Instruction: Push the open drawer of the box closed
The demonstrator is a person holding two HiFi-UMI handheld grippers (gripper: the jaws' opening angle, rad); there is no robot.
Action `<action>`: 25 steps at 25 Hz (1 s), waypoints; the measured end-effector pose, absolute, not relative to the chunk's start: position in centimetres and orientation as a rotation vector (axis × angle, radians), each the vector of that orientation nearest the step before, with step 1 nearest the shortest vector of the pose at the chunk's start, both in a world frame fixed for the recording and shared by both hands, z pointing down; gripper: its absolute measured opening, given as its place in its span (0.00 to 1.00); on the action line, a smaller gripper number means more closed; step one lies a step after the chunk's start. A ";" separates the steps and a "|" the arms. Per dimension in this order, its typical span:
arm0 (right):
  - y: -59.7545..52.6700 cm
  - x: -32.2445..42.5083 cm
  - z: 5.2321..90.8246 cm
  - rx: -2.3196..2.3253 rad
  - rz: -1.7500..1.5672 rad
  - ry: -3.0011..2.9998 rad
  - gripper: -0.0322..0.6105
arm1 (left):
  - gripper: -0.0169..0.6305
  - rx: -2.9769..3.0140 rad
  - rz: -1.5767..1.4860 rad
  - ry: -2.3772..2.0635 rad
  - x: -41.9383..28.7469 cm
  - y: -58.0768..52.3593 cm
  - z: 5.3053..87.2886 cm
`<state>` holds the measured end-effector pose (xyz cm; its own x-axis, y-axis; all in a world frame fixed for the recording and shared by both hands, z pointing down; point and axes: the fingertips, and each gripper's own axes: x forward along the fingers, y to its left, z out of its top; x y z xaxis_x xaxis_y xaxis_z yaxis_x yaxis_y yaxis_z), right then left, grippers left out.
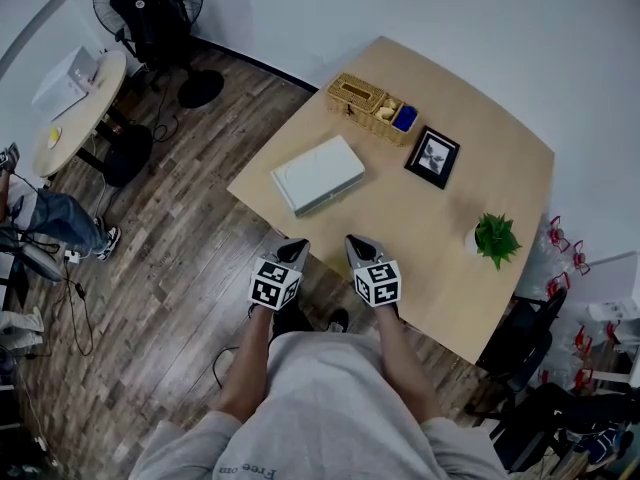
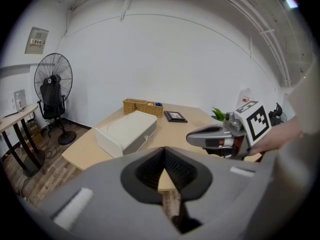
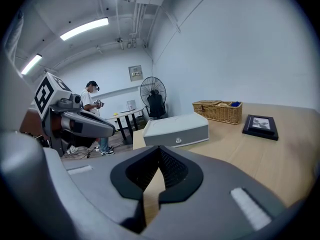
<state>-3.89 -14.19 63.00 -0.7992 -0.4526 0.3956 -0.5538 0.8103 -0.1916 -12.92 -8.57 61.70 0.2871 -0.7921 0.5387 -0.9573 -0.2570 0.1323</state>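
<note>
Head view shows my left gripper point(image 1: 293, 251) and right gripper point(image 1: 362, 248) side by side on the near side of the white box point(image 1: 318, 173), well apart from it and touching nothing. The box lies flat on the worktop point(image 1: 500, 168), close to its near edge.

In the left gripper view my fingers point(image 2: 150, 170) meet at their tips with nothing between them. The right gripper view shows the same there: fingers point(image 3: 172, 173) together and empty.

The box's grey drawer front point(image 3: 190, 132) with its small round knob point(image 3: 177, 140) faces my right gripper. From this low angle I cannot tell how far the drawer stands out of the box, and from above that face is almost edge-on.

Behind the box sits a wicker basket point(image 1: 365, 103); its contents are too small to name. Beyond the box to the right lies a black picture frame point(image 1: 432, 157), and farther right a small potted plant point(image 1: 495, 238). Far beyond the box a person point(image 3: 92, 101) stands by a round table point(image 3: 122, 114), half hidden by my left gripper.
</note>
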 end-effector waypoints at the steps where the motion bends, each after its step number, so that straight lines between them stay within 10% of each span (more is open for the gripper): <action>1: -14.2 -3.8 63.0 0.765 0.428 -2.665 0.05 | 0.11 2.131 0.511 -1.565 -12.8 -8.5 61.7; 25: -13.0 -4.2 63.6 0.734 0.390 -2.653 0.05 | 0.11 2.116 0.541 -1.619 -14.1 -7.9 61.5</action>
